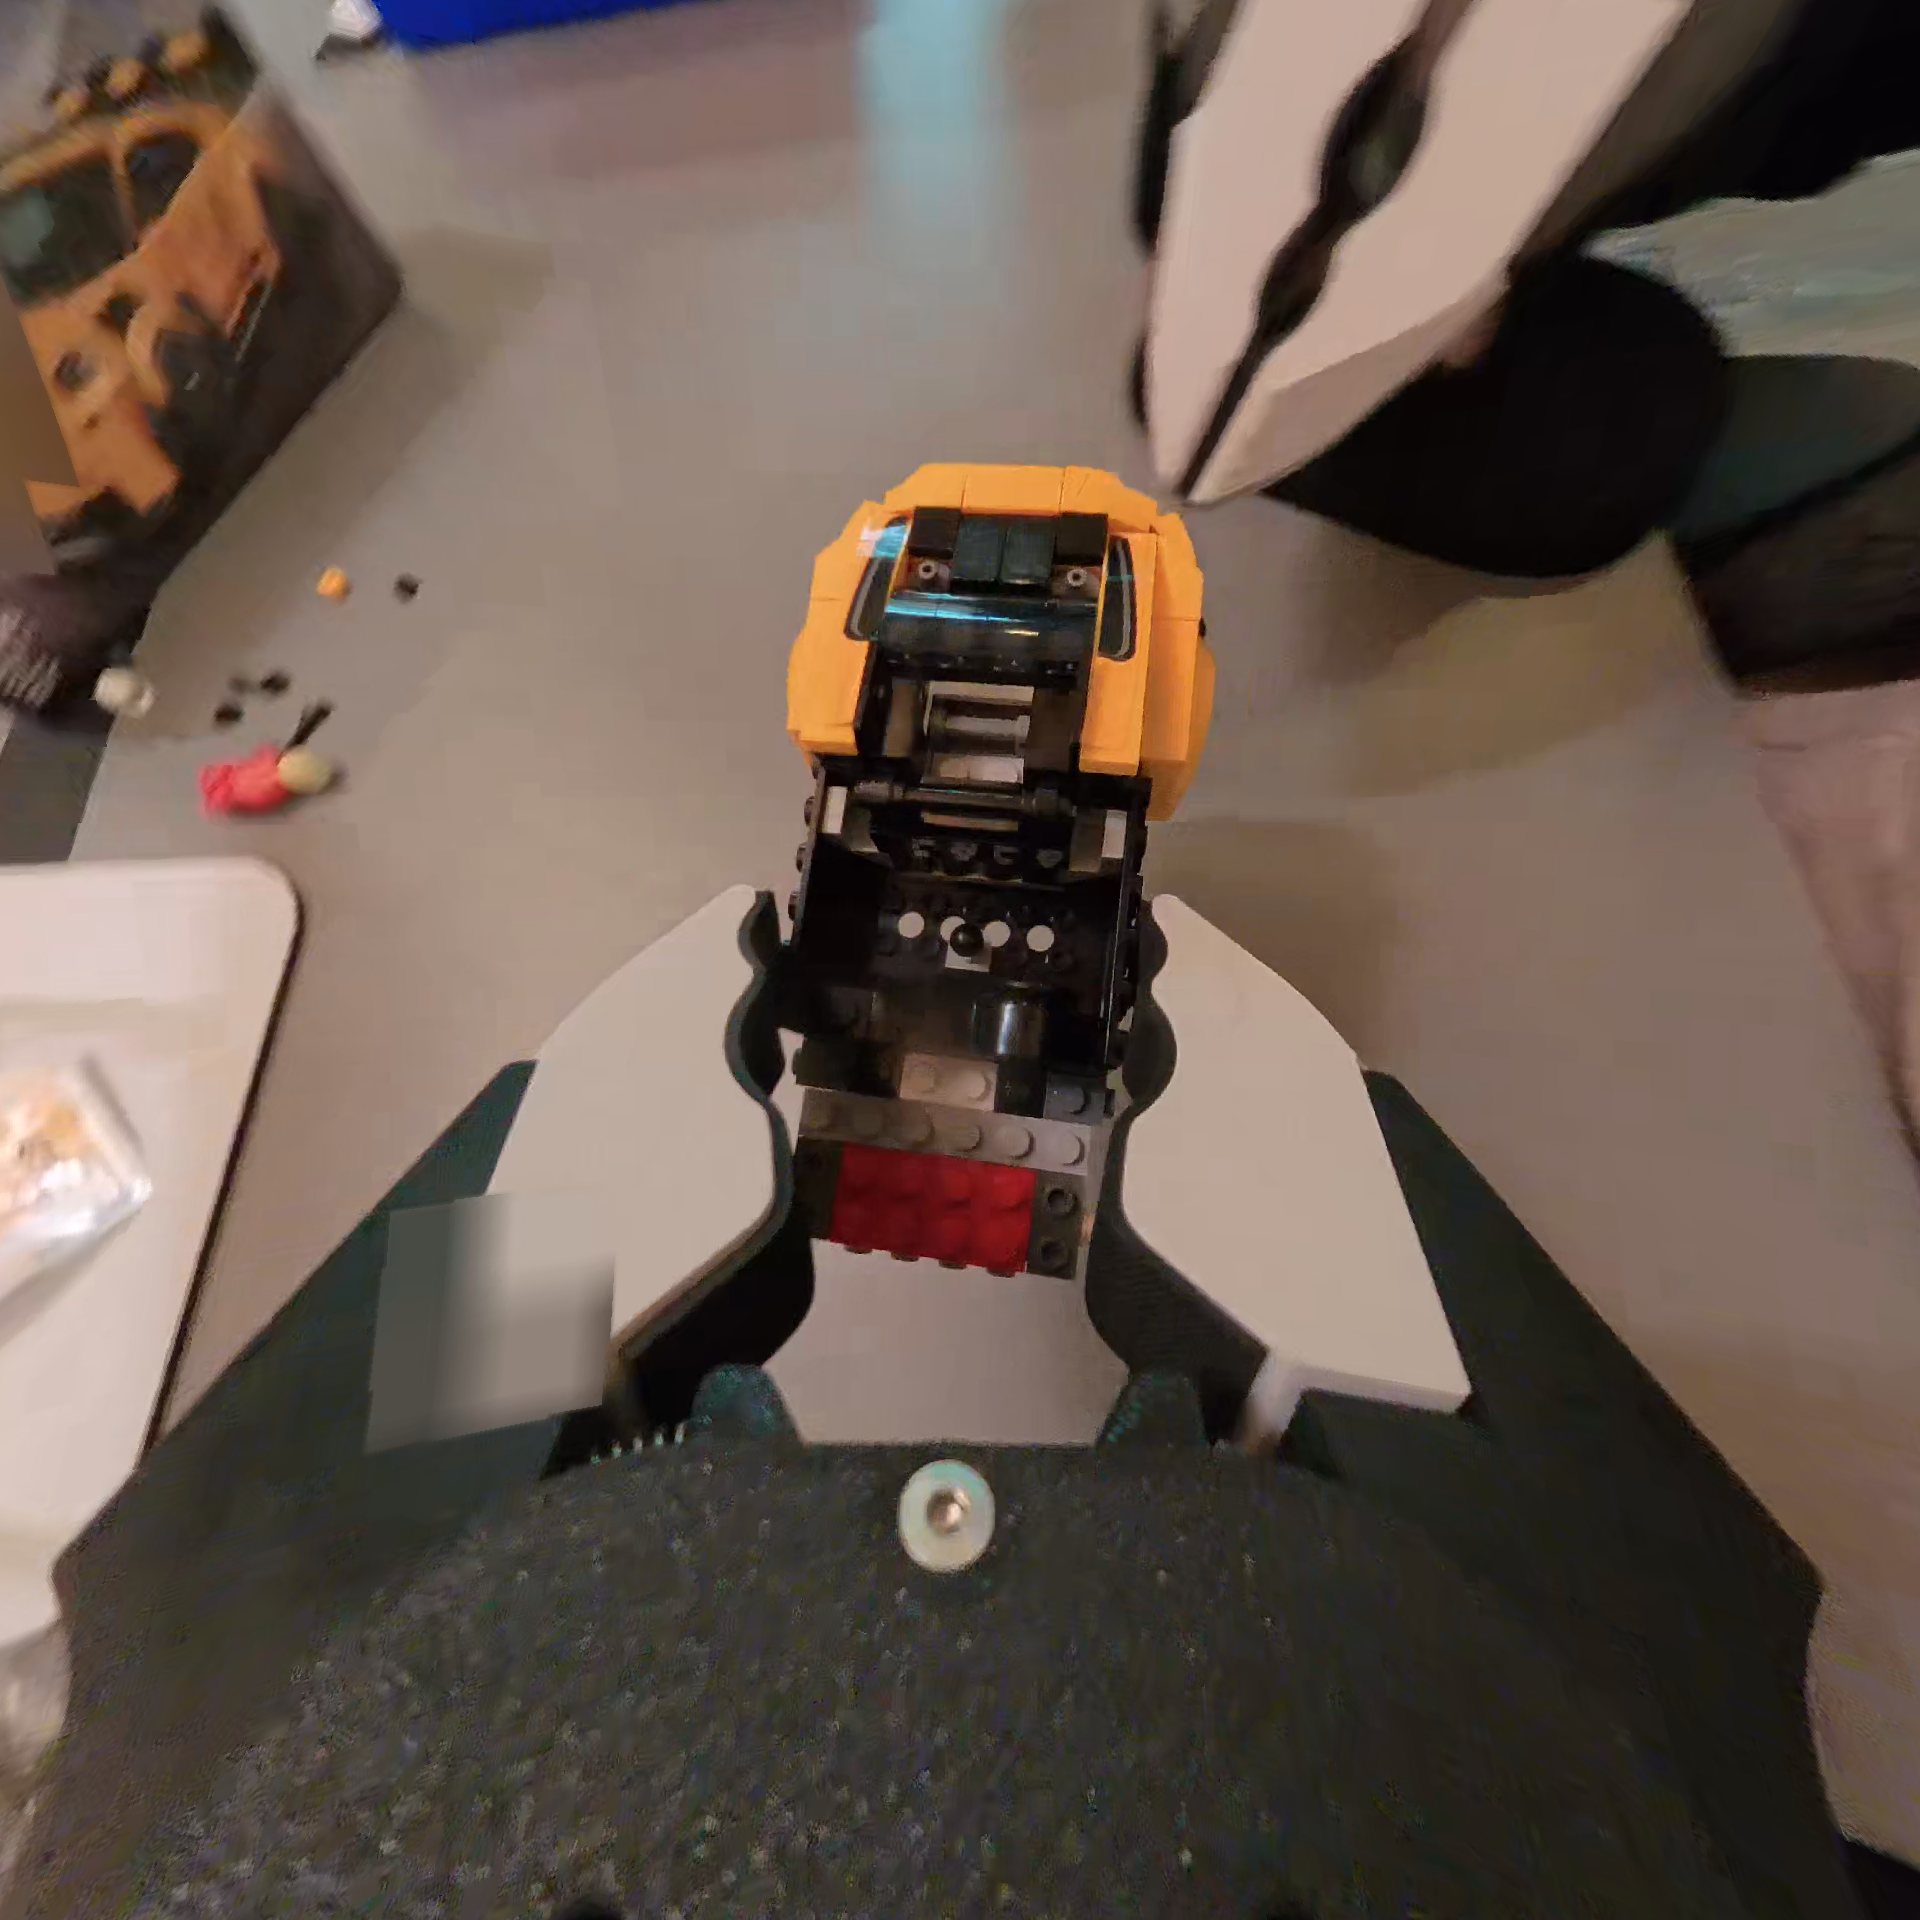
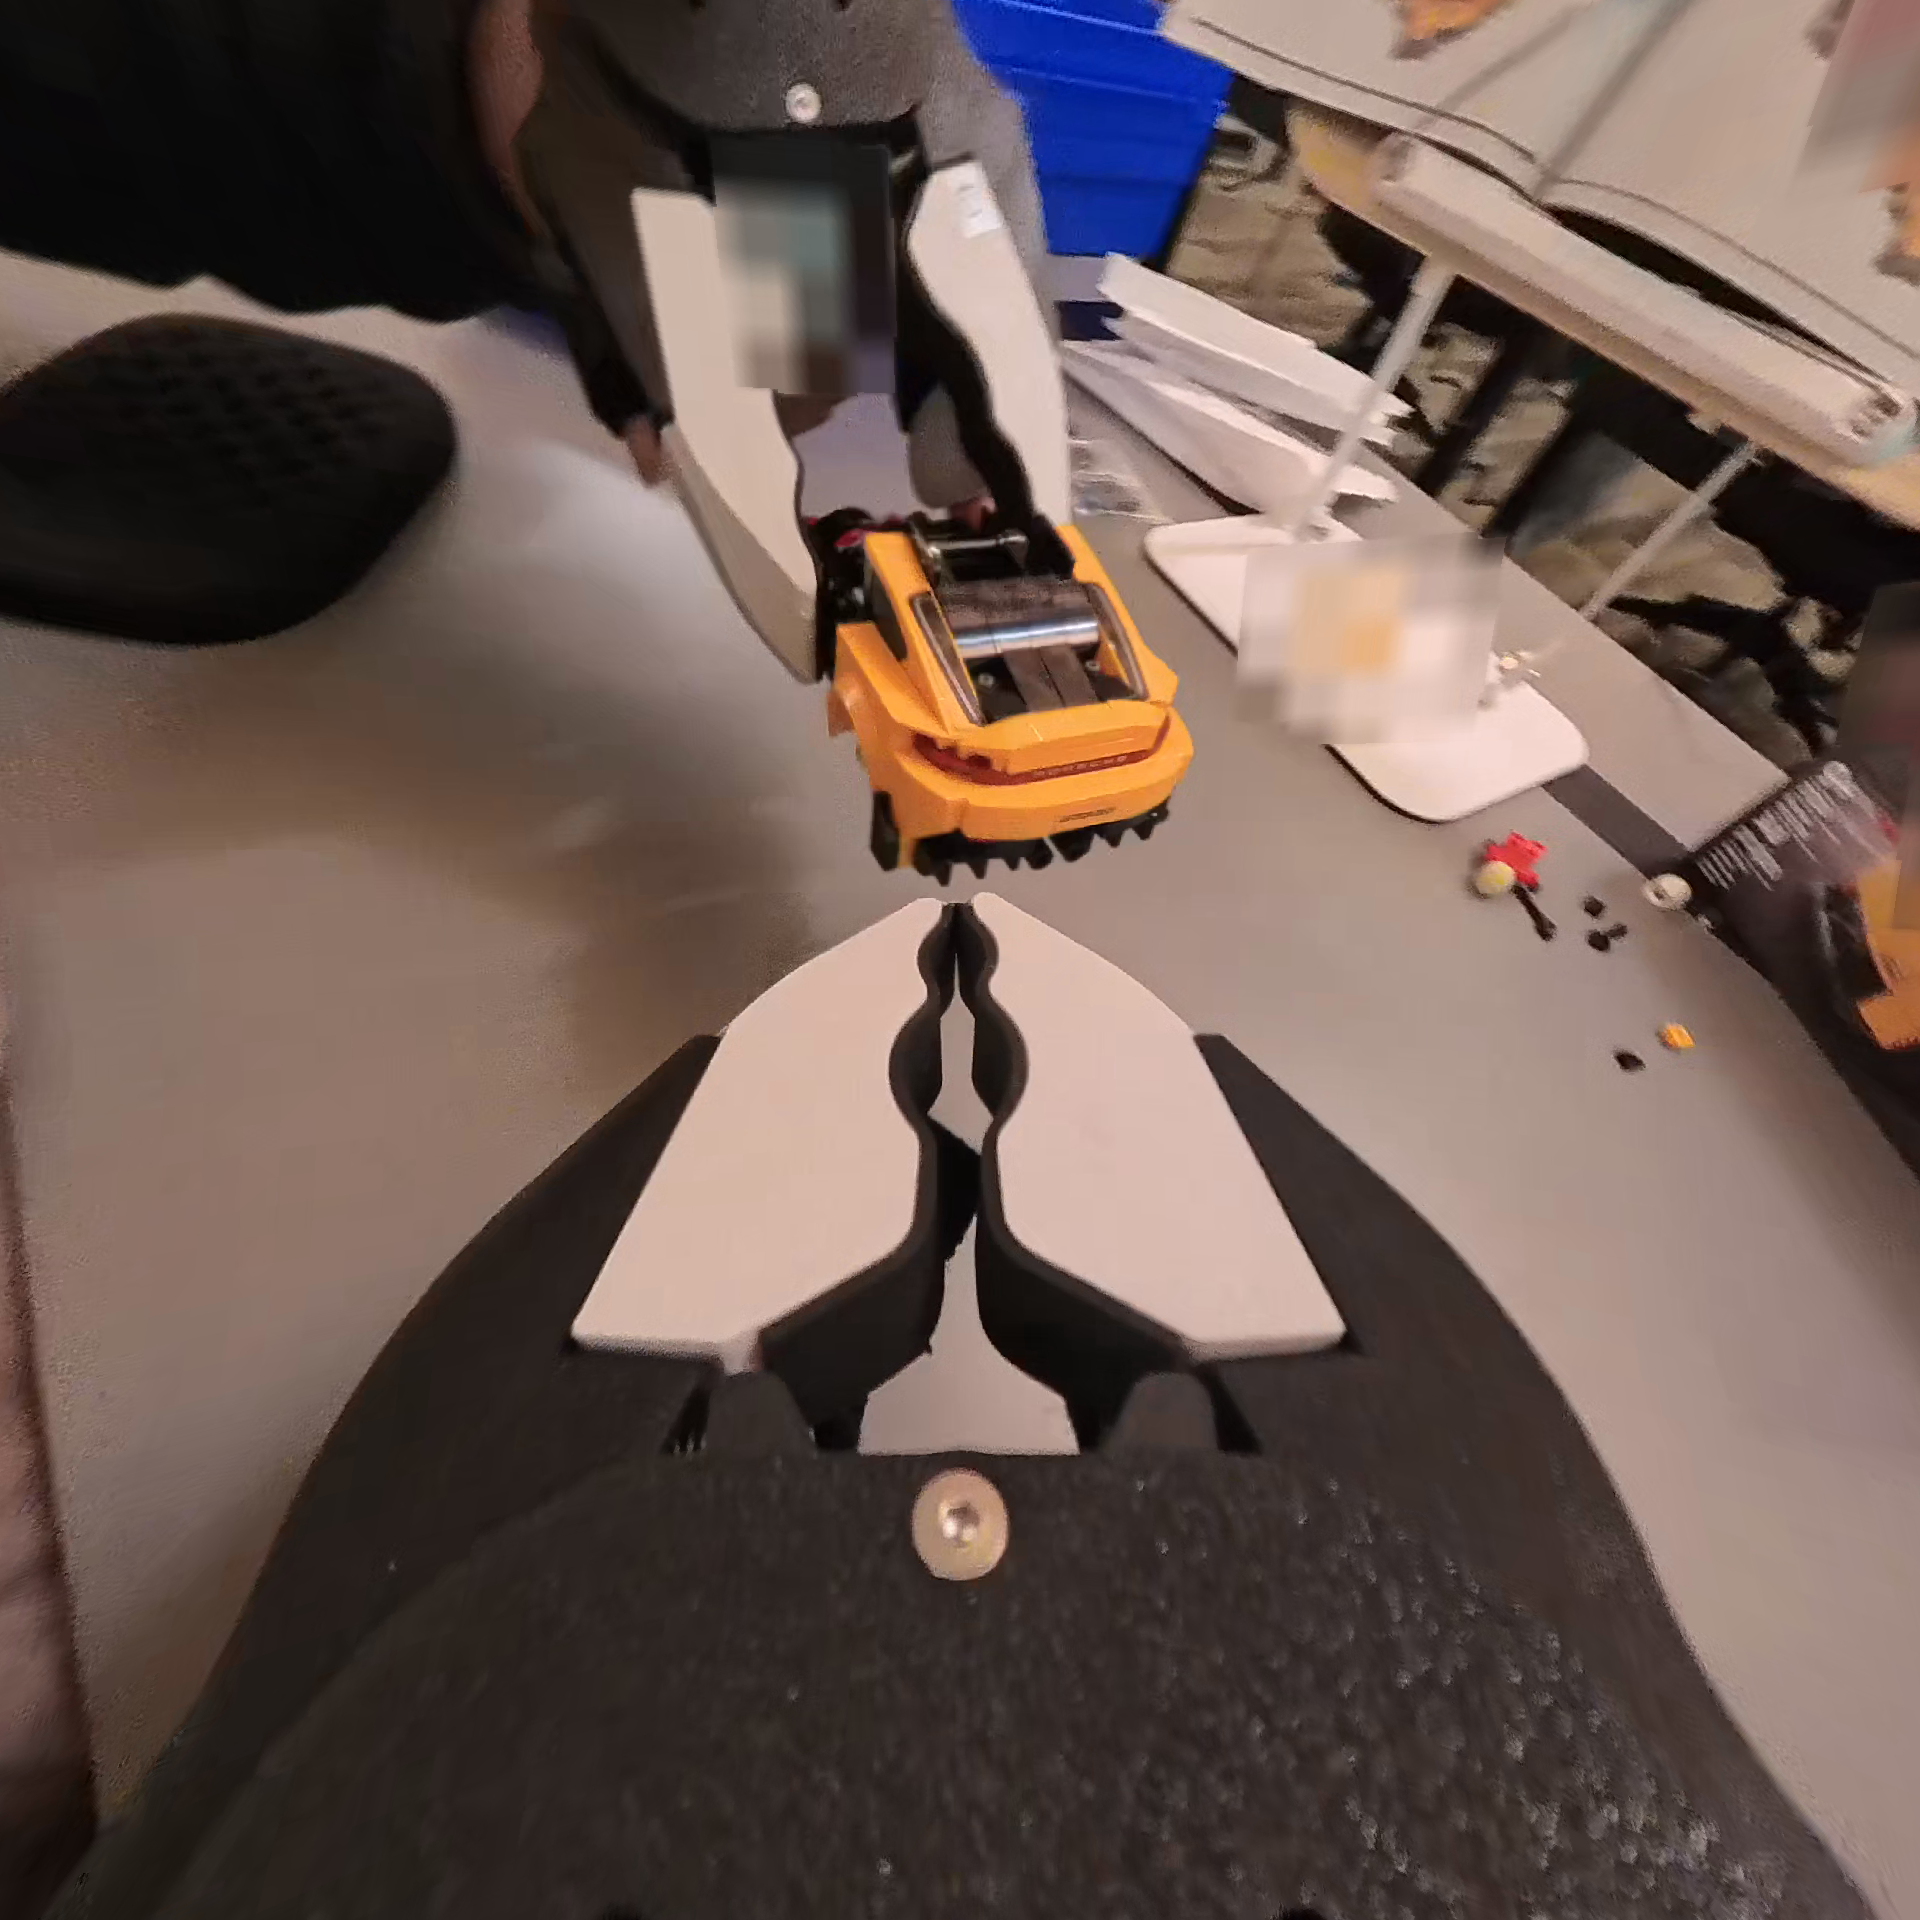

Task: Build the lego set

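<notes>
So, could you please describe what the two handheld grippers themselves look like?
Both match: the left gripper and right gripper have a textured black body with a silver screw at its centre, and two pale grey, tapering fingers lined with wavy black pads. A sticker, blurred out, sits on the left one.

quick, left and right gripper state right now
left gripper: closed on the orange lego car, held off the table.
right gripper: shut, empty.

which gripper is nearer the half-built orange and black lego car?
Left. The left gripper is clamped around the half-built orange and black lego car at its open black front end. The right gripper, jaws closed with nothing between them, sits just behind the car's orange tail, not touching.
</notes>
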{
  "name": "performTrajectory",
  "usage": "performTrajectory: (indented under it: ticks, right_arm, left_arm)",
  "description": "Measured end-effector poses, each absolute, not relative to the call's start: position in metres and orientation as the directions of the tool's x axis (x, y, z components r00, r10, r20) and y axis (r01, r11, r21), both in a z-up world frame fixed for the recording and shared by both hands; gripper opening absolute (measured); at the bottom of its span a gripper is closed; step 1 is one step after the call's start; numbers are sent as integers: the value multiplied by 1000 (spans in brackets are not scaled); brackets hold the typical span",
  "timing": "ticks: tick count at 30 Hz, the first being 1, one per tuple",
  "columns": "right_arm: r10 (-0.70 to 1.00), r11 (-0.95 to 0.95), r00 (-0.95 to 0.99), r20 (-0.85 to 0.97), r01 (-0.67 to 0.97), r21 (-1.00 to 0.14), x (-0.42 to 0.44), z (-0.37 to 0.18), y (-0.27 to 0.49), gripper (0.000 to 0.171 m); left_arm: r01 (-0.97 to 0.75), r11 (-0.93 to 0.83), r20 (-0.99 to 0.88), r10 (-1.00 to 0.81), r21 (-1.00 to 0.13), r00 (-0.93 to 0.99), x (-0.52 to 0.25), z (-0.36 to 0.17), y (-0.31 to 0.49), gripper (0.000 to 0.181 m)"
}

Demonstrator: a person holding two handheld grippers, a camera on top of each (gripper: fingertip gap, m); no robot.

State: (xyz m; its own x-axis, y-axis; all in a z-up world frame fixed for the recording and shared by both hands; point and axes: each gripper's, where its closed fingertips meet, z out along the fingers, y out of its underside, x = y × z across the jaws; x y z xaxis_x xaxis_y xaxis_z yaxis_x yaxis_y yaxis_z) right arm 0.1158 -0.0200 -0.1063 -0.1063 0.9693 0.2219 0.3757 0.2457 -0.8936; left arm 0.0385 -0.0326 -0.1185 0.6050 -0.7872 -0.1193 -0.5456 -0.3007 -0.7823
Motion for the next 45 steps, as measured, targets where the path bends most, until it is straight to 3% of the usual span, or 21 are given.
performTrajectory:
  ticks: [1, 9, 22, 37, 41, 43, 45]
  right_arm:
    - [976, 217, -58, 211, 380, -899, 112, -108, -15, 0]
    - [978, 16, 190, 91, 363, -932, 70, -114, 16, 0]
    - [952, 30, 276, 136, 356, -934, 41, -124, 58, 0]
    - [949, 13, 290, 126, 361, -933, 51, -133, 68, 0]
    - [957, 0, 272, 103, 355, -935, 50, -133, 68, 0]
    - [963, -12, 255, 86, 357, -934, 49, -134, 67, 17]
    - [966, -26, 248, 69, 359, -933, 48, -136, 67, 20]
  left_arm:
    - [-538, -339, -109, -763, -772, 638, 31, -125, -26, 64]
    - [-422, -517, -60, -578, -745, 814, -14, -165, 21, 63]
    - [-388, -564, -124, -449, -729, 885, -45, -196, 55, 63]
    - [-398, -495, -105, -518, -772, 849, -33, -200, 34, 64]
    - [-398, -480, -92, -543, -782, 835, -30, -194, 31, 72]
    - [-413, -484, -94, -556, -772, 826, -28, -198, 30, 74]
    - [-448, -456, -134, -569, -769, 811, -28, -199, 32, 66]
